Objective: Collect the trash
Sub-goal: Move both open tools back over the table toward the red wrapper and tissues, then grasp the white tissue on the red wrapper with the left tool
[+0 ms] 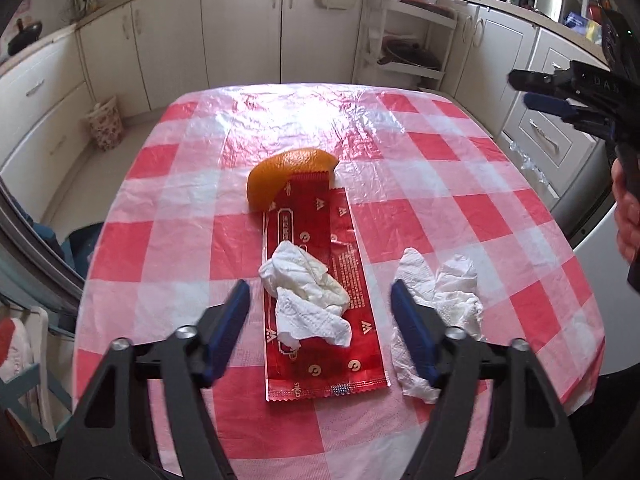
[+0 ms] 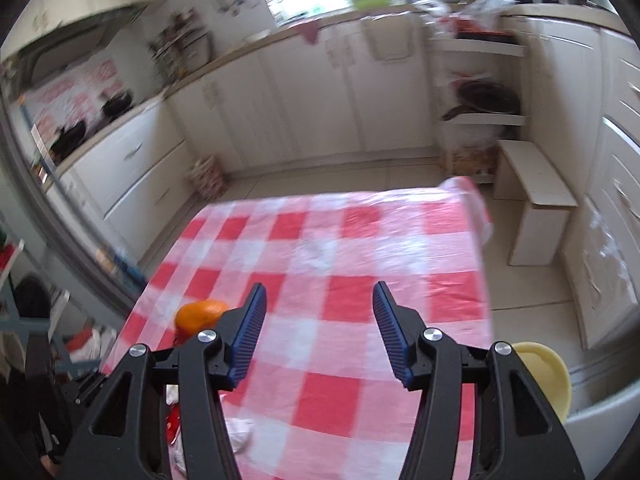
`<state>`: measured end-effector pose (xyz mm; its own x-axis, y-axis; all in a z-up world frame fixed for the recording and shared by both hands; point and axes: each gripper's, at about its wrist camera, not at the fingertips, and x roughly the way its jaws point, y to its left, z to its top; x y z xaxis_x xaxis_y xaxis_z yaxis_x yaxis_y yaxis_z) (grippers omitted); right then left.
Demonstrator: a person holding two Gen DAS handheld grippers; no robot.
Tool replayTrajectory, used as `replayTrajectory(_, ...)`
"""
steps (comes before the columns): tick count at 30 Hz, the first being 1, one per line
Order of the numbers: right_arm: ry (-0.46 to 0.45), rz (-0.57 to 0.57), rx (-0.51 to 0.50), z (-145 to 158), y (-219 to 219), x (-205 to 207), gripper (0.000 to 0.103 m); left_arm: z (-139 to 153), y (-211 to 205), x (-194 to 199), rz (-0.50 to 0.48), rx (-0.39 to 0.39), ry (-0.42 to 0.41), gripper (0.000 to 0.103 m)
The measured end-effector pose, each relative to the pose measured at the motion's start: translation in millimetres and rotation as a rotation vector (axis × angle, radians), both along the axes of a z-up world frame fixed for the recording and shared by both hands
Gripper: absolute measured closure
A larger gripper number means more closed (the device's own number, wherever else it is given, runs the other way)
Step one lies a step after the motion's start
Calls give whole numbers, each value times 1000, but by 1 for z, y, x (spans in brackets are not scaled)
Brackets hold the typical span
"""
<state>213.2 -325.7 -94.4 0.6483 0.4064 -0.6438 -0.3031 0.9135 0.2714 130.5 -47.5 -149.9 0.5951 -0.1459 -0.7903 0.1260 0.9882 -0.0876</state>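
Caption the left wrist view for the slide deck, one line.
Open left tongs hover over a crumpled tissue on a red wrapper, orange peel behind, second tissue beside, on a checked table.

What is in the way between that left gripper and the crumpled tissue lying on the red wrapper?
Nothing visible. The left gripper is open, and the crumpled tissue lies in plain sight between its fingers on top of the red wrapper. A second tissue lies to the right, partly behind one finger, and the orange peel lies beyond.

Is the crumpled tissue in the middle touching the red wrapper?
Touching. The left wrist view shows the crumpled tissue lying directly on the red wrapper, overlapping its middle with no gap.
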Motion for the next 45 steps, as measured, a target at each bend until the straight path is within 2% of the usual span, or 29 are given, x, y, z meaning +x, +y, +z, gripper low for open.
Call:
replayTrajectory(1, 5, 43, -18, -2, 14, 0, 49, -2, 4, 1, 9, -24, 14, 58)
replayTrajectory(2, 7, 89, -43, -5, 30, -1, 49, -3, 7, 2, 18, -40, 22, 63)
replayTrajectory(4, 16, 166, -91, -12, 54, -4, 48, -4, 18, 2, 42, -80, 33, 82)
replayTrajectory(6, 41, 233, -123, -22, 75, -7, 48, -4, 28, 1, 64, -117, 36, 87)
replayTrajectory(10, 72, 308, -179, -40, 104, -12, 48, 0, 38, -1, 87, -162, 23, 87)
replayTrajectory(11, 80, 313, -179, -43, 108, -11, 47, 2, 37, -3, 86, -150, 15, 85)
replayTrajectory(12, 92, 318, -173, -45, 110, -9, 47, 2, 36, -4, 81, -135, 11, 71)
replayTrajectory(13, 104, 325, -168, -47, 113, -9, 47, 3, 33, -5, 73, -123, 2, 46)
replayTrajectory(14, 114, 332, -170, -49, 115, -8, 47, 3, 32, -7, 72, -112, -10, 37)
replayTrajectory(15, 121, 337, -177, -50, 118, -8, 47, 3, 29, -8, 71, -87, -21, 30)
replayTrajectory(18, 142, 364, -197, -52, 120, -11, 43, -5, 20, -5, 20, -39, 4, 31)
replayTrajectory(21, 144, 366, -224, -55, 117, -15, 41, -11, 21, 0, 21, -32, 37, 65)
replayTrajectory(22, 147, 361, -225, -56, 115, -15, 41, -9, 25, 0, 29, -59, 40, 79)
replayTrajectory(23, 156, 357, -225, -57, 114, -13, 41, -7, 30, 0, 38, -92, 44, 86)
replayTrajectory(24, 164, 357, -226, -59, 114, -12, 41, -4, 36, 0, 50, -120, 43, 90)
replayTrajectory(28, 184, 384, -209, -64, 125, -11, 41, 6, 51, -4, 77, -189, 24, 90)
replayTrajectory(31, 187, 416, -255, -71, 143, -15, 41, 14, 65, -8, 123, -223, -11, 94)
replayTrajectory(33, 180, 422, -281, -74, 151, -15, 41, 21, 74, -9, 146, -238, -40, 94)
replayTrajectory(35, 182, 414, -284, -75, 151, -12, 41, 23, 71, -7, 111, -226, -40, 93)
replayTrajectory(36, 185, 406, -285, -76, 150, -11, 41, 20, 65, -6, 82, -211, -30, 87)
replayTrajectory(37, 191, 398, -286, -78, 149, -9, 41, 16, 57, -3, 55, -197, -15, 68)
replayTrajectory(39, 201, 382, -289, -80, 145, -6, 41, 6, 43, 1, 33, -150, -4, 42)
replayTrajectory(43, 215, 361, -285, -82, 136, -3, 41, -11, 24, 13, 5, -49, 3, 42)
replayTrajectory(44, 221, 360, -274, -83, 133, -2, 41, -15, 23, 15, 3, -52, 15, 47)
replayTrajectory(45, 225, 359, -263, -83, 132, -2, 41, -15, 23, 15, 12, -52, 7, 59)
